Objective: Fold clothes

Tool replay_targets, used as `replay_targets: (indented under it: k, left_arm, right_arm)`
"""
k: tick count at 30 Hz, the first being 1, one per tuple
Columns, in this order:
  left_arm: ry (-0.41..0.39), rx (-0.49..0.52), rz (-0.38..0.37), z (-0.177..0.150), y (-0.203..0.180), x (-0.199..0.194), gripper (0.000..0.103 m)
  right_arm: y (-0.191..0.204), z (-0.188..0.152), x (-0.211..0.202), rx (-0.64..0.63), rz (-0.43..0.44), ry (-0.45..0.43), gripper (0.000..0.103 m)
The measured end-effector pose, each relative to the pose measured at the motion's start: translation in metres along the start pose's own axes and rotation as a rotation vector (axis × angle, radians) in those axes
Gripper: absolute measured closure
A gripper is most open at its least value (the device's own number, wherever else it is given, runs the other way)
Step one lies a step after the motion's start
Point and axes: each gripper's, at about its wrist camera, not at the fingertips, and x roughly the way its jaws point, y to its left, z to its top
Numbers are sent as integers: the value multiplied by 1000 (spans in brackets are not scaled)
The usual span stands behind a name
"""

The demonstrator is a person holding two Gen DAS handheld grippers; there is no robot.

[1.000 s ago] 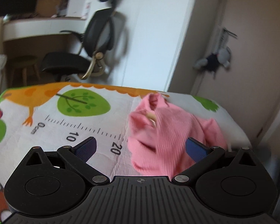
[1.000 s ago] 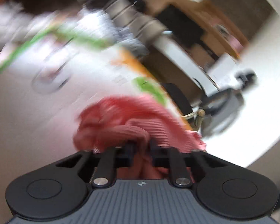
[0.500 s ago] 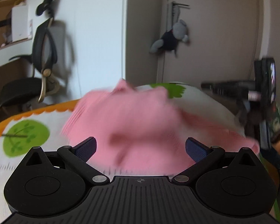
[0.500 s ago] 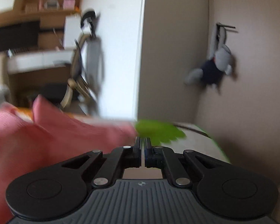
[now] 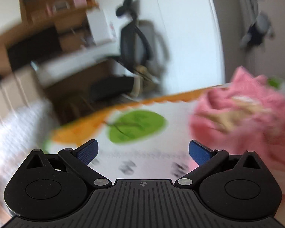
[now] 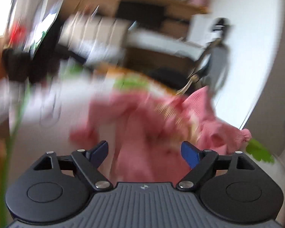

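Pink garment [image 6: 142, 125] heaped in a loose crumple on the printed mat [image 5: 152, 133], lying straight ahead of the right tool [image 6: 144, 151] at lower centre of the right wrist view, cloth filling the gap between the spread jaws but gripped by neither. Same heap pushed to the right edge of the left wrist view [image 5: 247, 117], well off the axis of the left tool [image 5: 143, 151], jaws likewise wide apart and holding nothing, only mat between them. Right tool judged nearer and better lined up for a pinch. Long axis of the garment not readable: bunched, with pale lining showing. Heavy motion blur in both views; hems, sleeves and collar impossible to pick out, right part of the heap cut off at the left view's edge.
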Motion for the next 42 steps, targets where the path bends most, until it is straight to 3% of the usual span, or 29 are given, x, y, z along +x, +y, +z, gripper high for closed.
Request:
replay_targets:
  k: [2,4,6,7,9,10,12,14,16,17,18,20,22,24,25,27,29,32,34,35,38,40,42]
  left_arm:
    - [29,-51,-181,-7,1,-15,0]
    - [38,1,-318,-15,-26,-25,0]
    - [37,107,-355,-25,-64,-27,0]
    - [36,165,-355,-30,-84,-25,0]
    - [27,210,-264,-33,-102,-13,0]
    - [18,210,-207,-33,-106,-6,0]
    - [11,144,-95,-27,-93,10,0]
    - [43,81,-44,-25,-75,21,0]
    - [105,99,-68,-34,-63,20,0]
    - [127,130,-71,-39,-62,20,0]
    - [135,169,-55,-44,-59,17,0]
    - [97,224,50,-38,-44,13,0]
    - [1,183,174,-18,-16,-8,0]
    - [-88,106,177,-1,3,-41,0]
    - [-133,67,176,7,13,-57,0]
    - [-195,83,205,9,14,-85,0]
    - [-197,97,187,2,8,-94,0]
    - [-79,98,50,-29,3,-99,0]
    - [30,79,-102,-51,5,-90,0]
    - [75,56,-190,-57,6,-87,0]
    - [64,2,-338,-53,9,-87,0]
    - [7,-19,-381,-38,4,-83,0]
    - [-33,-50,-433,-23,-5,-70,0]
  right_arm:
    - [15,-14,15,-149,-161,57,20]
    - [5,-19,20,-157,-361,59,23]
    - [-21,-7,7,-42,-596,-15,24]
    - [-28,-3,-1,-5,-659,-47,23]
    - [-39,3,-18,63,-769,-109,17]
    - [-41,1,-18,69,-759,-96,15]
    - [-39,-14,-5,70,-663,3,15]
    - [-35,-33,17,81,-554,88,15]
    - [-29,-47,41,77,-498,150,17]
    - [-28,-48,48,58,-513,158,22]
    - [-36,-41,42,48,-564,133,25]
    - [-54,-23,28,33,-672,74,26]
    - [-75,5,-14,72,-790,-52,23]
    - [-78,21,-55,88,-809,-140,19]
    - [-73,24,-66,79,-806,-154,18]
    - [-59,28,-83,57,-795,-173,17]
    - [-42,16,-91,54,-675,-157,12]
    - [-23,-8,-99,146,-378,-124,11]
    - [-17,-16,-104,219,-226,-126,11]
    - [-20,-14,-104,247,-199,-145,11]
    - [-40,-2,-110,361,-149,-220,0]
    - [-72,5,-94,519,-101,-253,0]
    - [-97,2,-57,663,-51,-230,0]
